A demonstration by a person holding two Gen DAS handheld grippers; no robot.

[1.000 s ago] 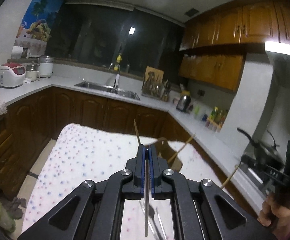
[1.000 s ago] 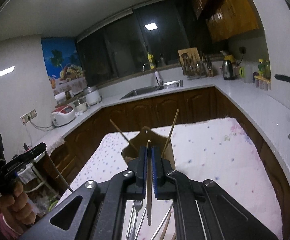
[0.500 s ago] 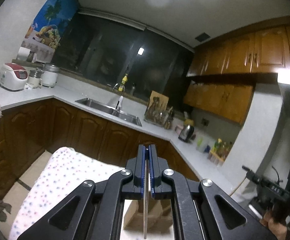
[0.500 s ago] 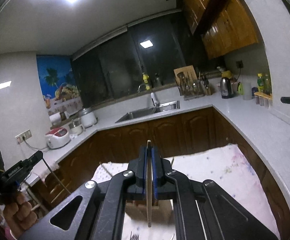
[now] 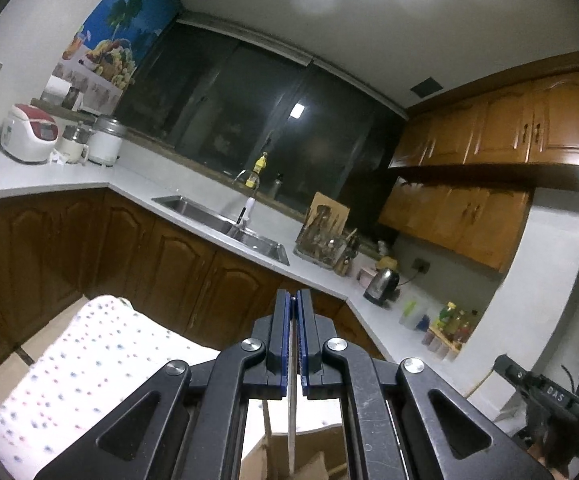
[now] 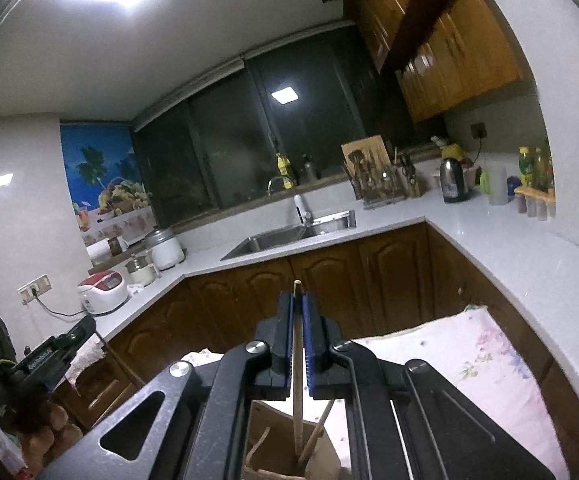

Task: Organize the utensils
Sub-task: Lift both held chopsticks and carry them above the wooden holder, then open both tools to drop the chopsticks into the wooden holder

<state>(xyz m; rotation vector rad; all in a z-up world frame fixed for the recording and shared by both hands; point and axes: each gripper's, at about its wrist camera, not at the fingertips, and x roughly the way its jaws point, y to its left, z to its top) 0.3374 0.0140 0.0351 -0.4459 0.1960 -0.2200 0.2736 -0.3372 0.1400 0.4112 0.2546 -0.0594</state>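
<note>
Both grippers point nearly level over the cloth-covered table [image 5: 89, 364]. The left gripper [image 5: 294, 344] is clamped on a thin flat metal utensil [image 5: 291, 420]. The right gripper [image 6: 297, 344] pinches a pale wooden chopstick [image 6: 297, 400] (ridged lower end), hanging into the brown wooden holder [image 6: 273, 440].

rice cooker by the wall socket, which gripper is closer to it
Left. The left gripper is beside the counter where the rice cooker stands; the right gripper is over the table, farther toward the kettle side.
</note>
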